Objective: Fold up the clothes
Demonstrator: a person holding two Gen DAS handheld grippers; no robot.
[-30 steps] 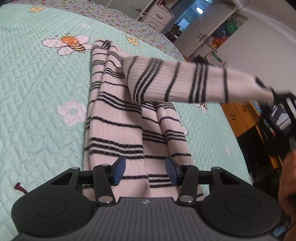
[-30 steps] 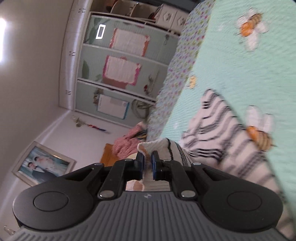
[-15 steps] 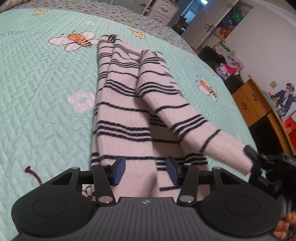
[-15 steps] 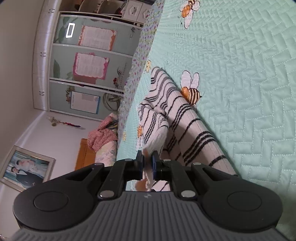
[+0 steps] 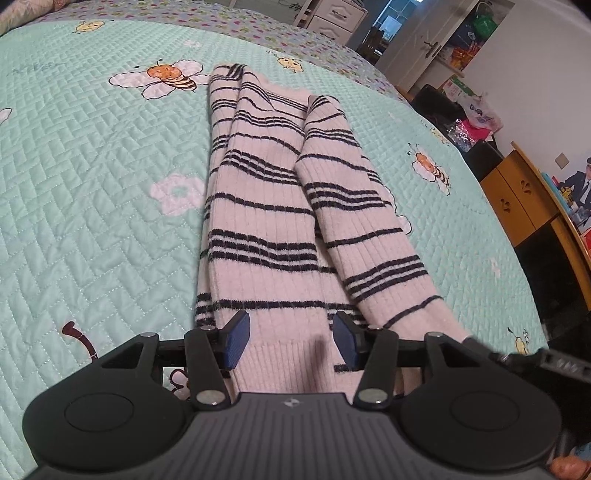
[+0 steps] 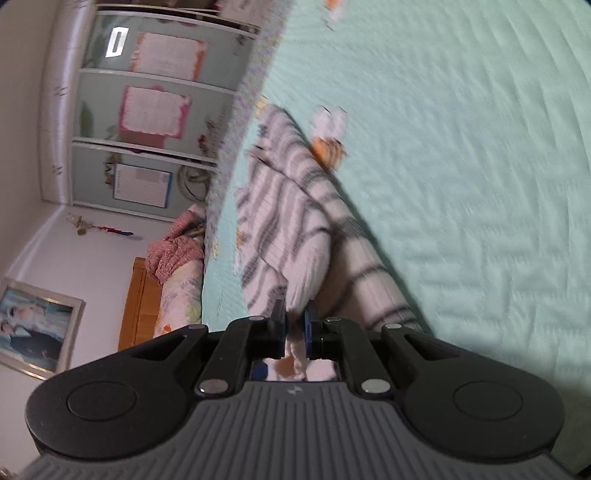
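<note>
A pink sweater with black stripes (image 5: pixel 258 229) lies lengthwise on the mint quilted bed (image 5: pixel 92 166), folded into a narrow strip. Its sleeve (image 5: pixel 354 206) runs down the right side of the body toward the hem. My left gripper (image 5: pixel 291 339) hovers open just over the ribbed hem, with nothing pinched between its blue pads. My right gripper (image 6: pixel 295 321) is shut on the sleeve cuff (image 6: pixel 306 280), low beside the hem. In the left wrist view the right gripper (image 5: pixel 532 360) shows at the lower right, with the cuff at its tips.
The bed's right edge drops off to a wooden cabinet (image 5: pixel 517 199) and bags (image 5: pixel 476 114) on the floor. White drawers (image 5: pixel 332 14) and a doorway stand beyond the far edge. A wardrobe (image 6: pixel 147 110) and a pile of pink cloth (image 6: pixel 173 247) show in the right wrist view.
The sleeve, held up across the sweater a second ago, has been brought down and toward me along the body's right side. My right gripper sank with it. The left gripper hardly moved.
</note>
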